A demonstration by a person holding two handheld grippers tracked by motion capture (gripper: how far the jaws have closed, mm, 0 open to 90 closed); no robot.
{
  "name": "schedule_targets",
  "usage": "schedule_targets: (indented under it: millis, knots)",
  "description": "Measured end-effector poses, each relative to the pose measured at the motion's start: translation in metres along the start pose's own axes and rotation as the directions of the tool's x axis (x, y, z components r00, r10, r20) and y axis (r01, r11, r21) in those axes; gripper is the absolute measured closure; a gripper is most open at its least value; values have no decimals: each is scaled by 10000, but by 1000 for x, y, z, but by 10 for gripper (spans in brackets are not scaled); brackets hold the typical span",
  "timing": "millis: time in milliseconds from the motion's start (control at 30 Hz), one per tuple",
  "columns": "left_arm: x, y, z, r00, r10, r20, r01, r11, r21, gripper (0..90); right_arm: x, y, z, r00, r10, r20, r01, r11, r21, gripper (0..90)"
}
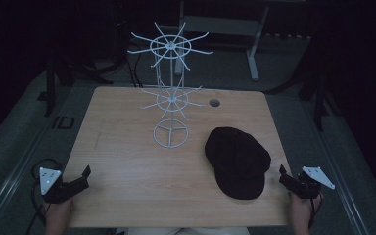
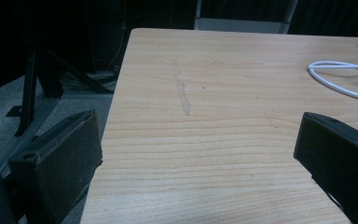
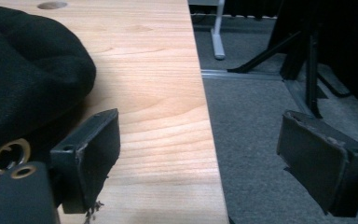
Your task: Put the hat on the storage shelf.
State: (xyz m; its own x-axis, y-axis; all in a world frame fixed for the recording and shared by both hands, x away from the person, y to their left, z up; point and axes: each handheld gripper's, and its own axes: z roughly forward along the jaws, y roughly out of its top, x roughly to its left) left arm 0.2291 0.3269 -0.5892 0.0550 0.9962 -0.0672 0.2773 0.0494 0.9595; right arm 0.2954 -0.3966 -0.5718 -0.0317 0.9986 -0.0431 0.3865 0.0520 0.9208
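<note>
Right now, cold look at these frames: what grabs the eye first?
The tall white wire display rack with two tiers of radiating hooks, standing at the far middle of the wooden table. Next, the black cap lying flat on the table's right half, brim toward the person. The left gripper and right gripper sit at the near corners, both with jaws open and empty; the right one is close beside the cap.

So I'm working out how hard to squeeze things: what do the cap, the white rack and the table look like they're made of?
Cap: black cloth, matte and soft, sagging into a rounded lump; a metal-looking ring shows at its edge.
Rack: thin rods, white and glossy, probably coated metal wire, though plastic is possible.
Table: pale wood or wood-look laminate, smooth, with a visible grain.
</note>
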Motion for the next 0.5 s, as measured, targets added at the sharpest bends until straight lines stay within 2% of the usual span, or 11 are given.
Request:
schedule_targets:
  millis: [67, 167, 233, 267, 333, 367, 400, 500]
  knots:
    - [0, 0, 0, 10000, 34, 1, -34, 10000, 6, 15, -1, 1, 0, 9996, -25, -270, 24, 10000, -60, 110]
    - [-1, 0, 0, 10000, 41, -17, -41, 10000, 10, 14, -1, 7, -3, 9981, 187, -582, -181, 9998, 103, 109]
    - [0, 0, 0, 10000, 49, -18, -48, 10000, 29, 15, 2, 16, -7, 9976, 72, -695, -60, 9998, 177, 105]
    - [-1, 0, 0, 10000, 46, -23, -46, 10000, 23, 14, 4, 20, -11, 9976, 24, -697, -25, 10000, -7, 106]
    - [-1, 0, 0, 10000, 45, -22, -45, 10000, 28, 15, 6, 24, -14, 9971, 87, -750, -87, 10000, 10, 134]
    - [0, 0, 0, 10000, 48, -23, -47, 10000, 27, 15, 8, 29, -16, 9943, 116, -1060, -82, 9994, 324, 130]
    - [-1, 0, 0, 10000, 41, -36, -41, 10000, 20, 15, 10, 38, -19, 9871, 326, -1567, -255, 9986, 471, 137]
    - [-1, 0, 0, 10000, 52, -35, -52, 10000, 23, 15, 18, 47, -23, 9821, 142, -1881, -98, 9997, 239, 138]
